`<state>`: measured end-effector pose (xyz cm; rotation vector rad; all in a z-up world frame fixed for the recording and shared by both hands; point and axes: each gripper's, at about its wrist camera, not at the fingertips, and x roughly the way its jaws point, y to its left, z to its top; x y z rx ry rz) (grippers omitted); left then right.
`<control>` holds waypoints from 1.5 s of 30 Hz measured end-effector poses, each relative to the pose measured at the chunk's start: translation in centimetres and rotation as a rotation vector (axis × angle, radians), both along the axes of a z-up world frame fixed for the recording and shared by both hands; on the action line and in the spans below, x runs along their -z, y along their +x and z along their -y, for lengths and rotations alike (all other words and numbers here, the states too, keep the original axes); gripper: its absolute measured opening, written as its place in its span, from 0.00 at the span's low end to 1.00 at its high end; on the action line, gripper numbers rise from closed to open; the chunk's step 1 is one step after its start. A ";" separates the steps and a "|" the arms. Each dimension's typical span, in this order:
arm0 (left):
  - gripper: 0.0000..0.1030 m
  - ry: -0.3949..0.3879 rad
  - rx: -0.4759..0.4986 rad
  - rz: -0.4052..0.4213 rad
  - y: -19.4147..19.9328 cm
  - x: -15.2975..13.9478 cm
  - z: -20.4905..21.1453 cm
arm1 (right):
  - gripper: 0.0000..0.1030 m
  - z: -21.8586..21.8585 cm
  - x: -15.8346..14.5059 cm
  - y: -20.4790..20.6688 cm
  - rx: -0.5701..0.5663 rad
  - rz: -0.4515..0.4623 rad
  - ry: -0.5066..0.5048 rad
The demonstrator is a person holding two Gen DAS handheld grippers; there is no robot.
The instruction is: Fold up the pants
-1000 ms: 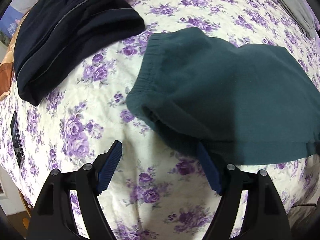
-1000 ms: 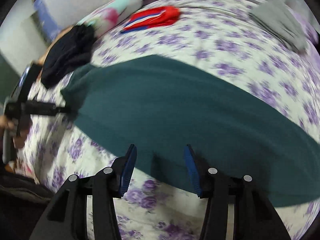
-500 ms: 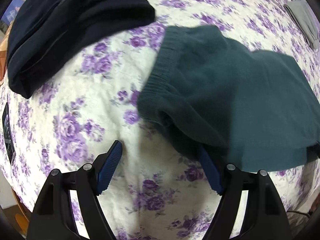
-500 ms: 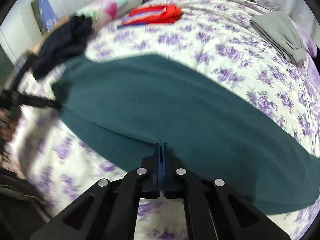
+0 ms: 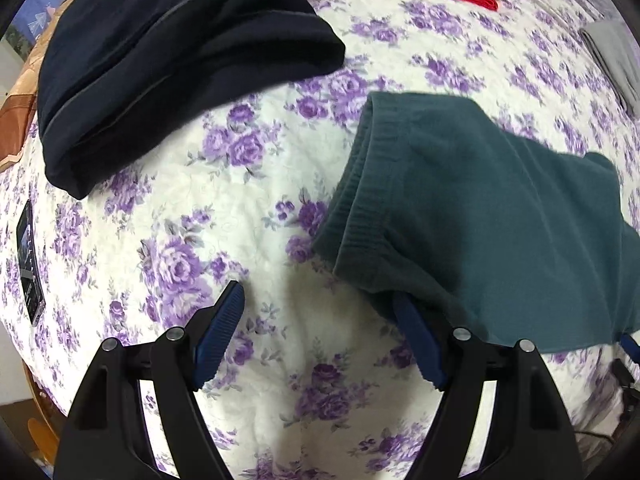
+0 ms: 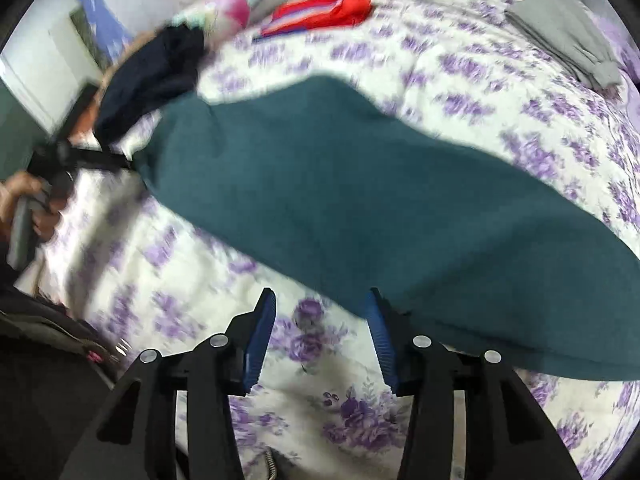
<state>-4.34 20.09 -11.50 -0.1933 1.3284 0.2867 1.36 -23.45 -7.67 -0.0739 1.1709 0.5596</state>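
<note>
Readable text: none in either view
Phone point(image 5: 30, 268) screen on bedspread point(image 5: 240, 216): too small to read

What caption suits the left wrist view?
Open left hand-held gripper beside the waistband of teal pants on a floral bedspread.

Even indoor light; we see soft shadow under left gripper point(image 5: 320, 336). Right view motion-blurred, left sharper. Fisheye bends edges, corners black.
</note>
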 end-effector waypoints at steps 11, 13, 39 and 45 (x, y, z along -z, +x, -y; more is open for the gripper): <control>0.72 0.140 -0.013 -0.084 0.6 2.1 -0.6 | 0.09 19.1 3.6 1.9 0.715 -0.130 0.111; 0.72 0.161 -0.031 -0.046 0.4 0.5 -1.2 | 0.17 20.2 2.1 1.4 0.792 -0.083 0.075; 0.84 0.014 -0.043 0.031 4.3 2.0 6.0 | 0.06 -11.1 1.4 18.0 0.039 -0.093 0.037; 0.88 0.054 -0.044 0.016 4.1 2.3 6.0 | 0.08 -10.9 3.4 19.8 0.098 -0.068 0.045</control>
